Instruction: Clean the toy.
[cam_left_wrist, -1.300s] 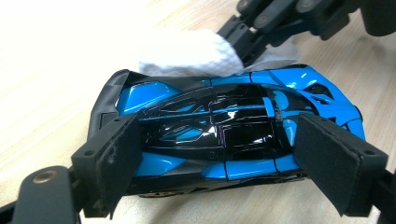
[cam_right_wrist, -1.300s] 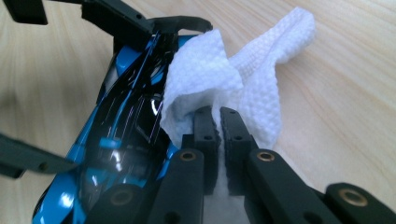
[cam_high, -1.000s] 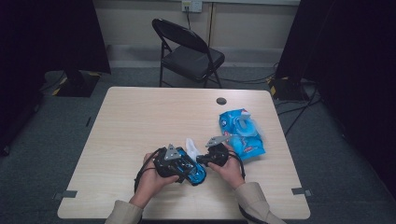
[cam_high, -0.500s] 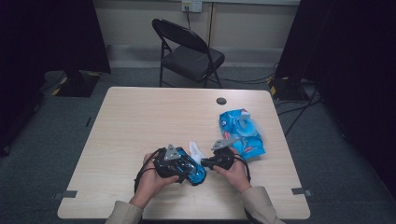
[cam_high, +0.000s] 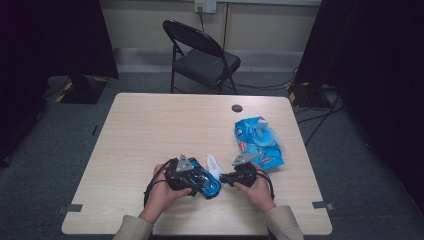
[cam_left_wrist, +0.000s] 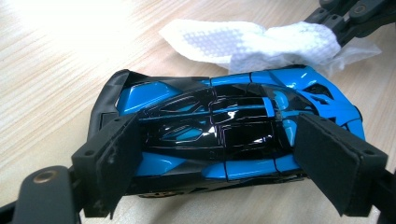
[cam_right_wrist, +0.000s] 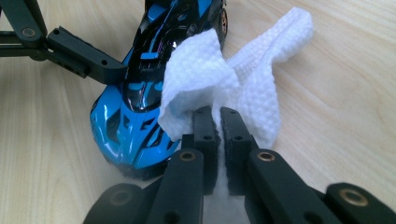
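Note:
A blue and black toy car (cam_left_wrist: 224, 135) lies on the wooden table (cam_high: 150, 135). My left gripper (cam_left_wrist: 219, 154) is closed around it, one pad (cam_left_wrist: 119, 163) at the tail end and the other at the nose end. In the high view the car (cam_high: 207, 182) sits near the front edge, between both hands. My right gripper (cam_right_wrist: 218, 126) is shut on a white wipe (cam_right_wrist: 201, 74), which drapes against the car's nose and roof (cam_right_wrist: 135, 121). From above, the wipe (cam_high: 215, 164) shows between the left gripper (cam_high: 200, 181) and the right gripper (cam_high: 226, 178).
An opened blue packet of wipes (cam_high: 257, 140) lies on the right part of the table, just beyond my right hand. A small dark round cap (cam_high: 237, 108) sits near the far edge. A black folding chair (cam_high: 200, 55) stands behind the table.
My right gripper has shifted a little right and toward the near edge, dragging the wipe along the car. The left gripper and the car have stayed put.

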